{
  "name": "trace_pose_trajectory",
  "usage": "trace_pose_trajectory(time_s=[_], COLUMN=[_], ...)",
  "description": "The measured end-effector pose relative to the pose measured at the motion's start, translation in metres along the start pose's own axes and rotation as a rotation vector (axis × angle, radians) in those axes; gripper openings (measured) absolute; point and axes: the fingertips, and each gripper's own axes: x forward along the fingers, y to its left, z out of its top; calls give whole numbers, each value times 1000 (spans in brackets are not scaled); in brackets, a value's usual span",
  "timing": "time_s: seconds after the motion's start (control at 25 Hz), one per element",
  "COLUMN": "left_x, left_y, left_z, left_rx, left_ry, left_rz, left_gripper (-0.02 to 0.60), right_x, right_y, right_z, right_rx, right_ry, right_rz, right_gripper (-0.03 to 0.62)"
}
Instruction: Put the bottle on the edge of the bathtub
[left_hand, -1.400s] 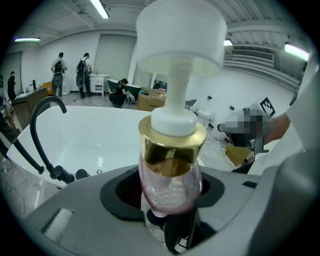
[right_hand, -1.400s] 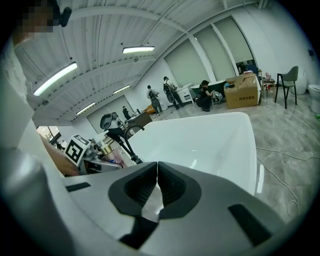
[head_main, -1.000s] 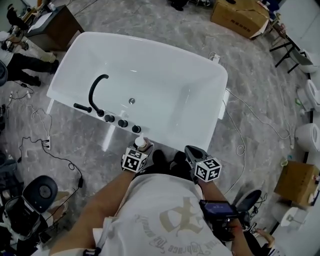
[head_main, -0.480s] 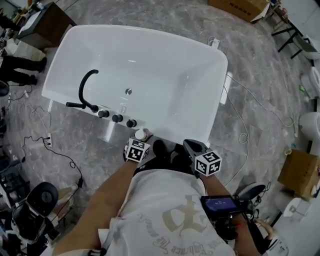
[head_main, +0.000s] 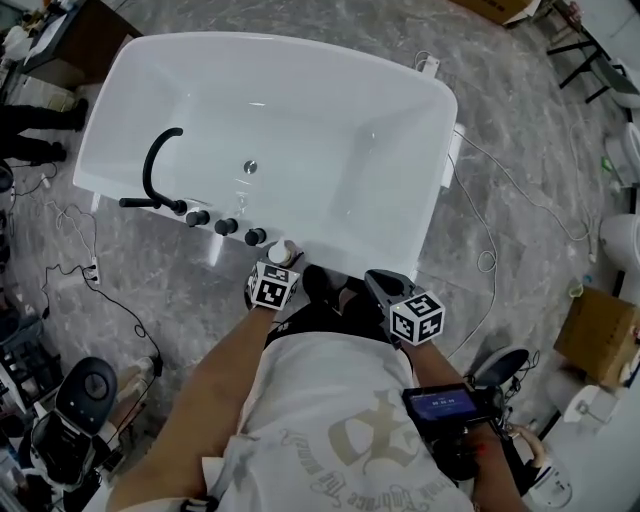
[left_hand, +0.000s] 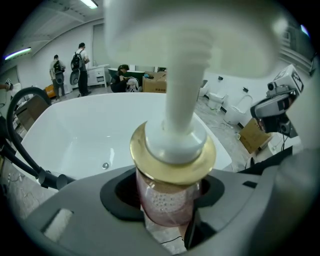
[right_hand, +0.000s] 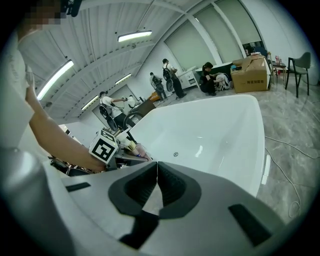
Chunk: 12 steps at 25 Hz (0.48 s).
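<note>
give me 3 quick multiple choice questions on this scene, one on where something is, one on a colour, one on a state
1. Where, relative to the bathtub, is the bottle?
A) down by its drain
B) in the left tongs, by its near rim
C) beyond its far rim

2. What colour is the bottle's collar?
A) gold
B) blue
C) black

3. How are the right tongs?
A) wide open
B) shut on the bottle
C) shut, empty

Answers:
1 B: the left gripper view shows the jaws clasping its body.
2 A: the ring under the white pump is gold.
3 C: the jaws meet with nothing between them.
</note>
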Motion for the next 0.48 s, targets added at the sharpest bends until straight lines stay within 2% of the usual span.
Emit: trace_pose_trajectory(time_s=[0.24,0.48], left_x=[8,12], left_y=[11,19], left_z=[5,5], left_rx=[-36,-13], left_ry=[-22,-40], left_rz=[16,19], left_gripper=[225,227], right_x=[10,22], right_y=[-1,1], right_z=[3,-2], right_rx=[-9,-18], right_ry=[19,46], right_rz=[6,10], right_gripper=[6,6])
